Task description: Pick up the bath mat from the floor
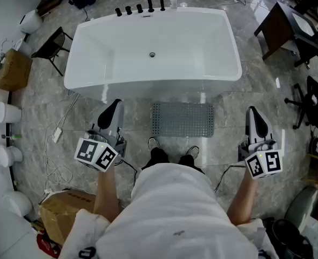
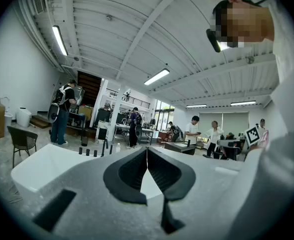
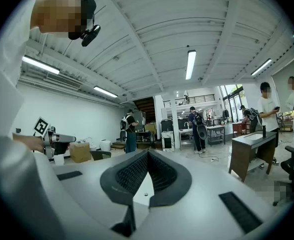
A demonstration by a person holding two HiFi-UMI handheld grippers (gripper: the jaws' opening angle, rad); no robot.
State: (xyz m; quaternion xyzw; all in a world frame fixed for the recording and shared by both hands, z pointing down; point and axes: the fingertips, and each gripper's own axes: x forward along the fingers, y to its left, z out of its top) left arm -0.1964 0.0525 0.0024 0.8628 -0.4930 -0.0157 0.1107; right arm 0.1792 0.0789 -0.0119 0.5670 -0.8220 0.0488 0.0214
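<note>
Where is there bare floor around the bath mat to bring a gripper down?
Bare tile lies left and right of the bath mat. Its far edge runs along the bathtub, shoes crowd its near edge, and cables clutter the far left.

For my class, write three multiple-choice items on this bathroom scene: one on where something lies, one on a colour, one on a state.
1. Where is the bath mat? A on the floor before the bathtub; B inside it; C on a chair.
2. Its colour? A red; B grey; C yellow.
3. The left gripper and right gripper are: A both open; B gripping the mat; C both shut, empty.
Key: 1 A, it lies flat below the tub's wall; 2 B, plainly grey; 3 C, jaws meet with nothing between.
</note>
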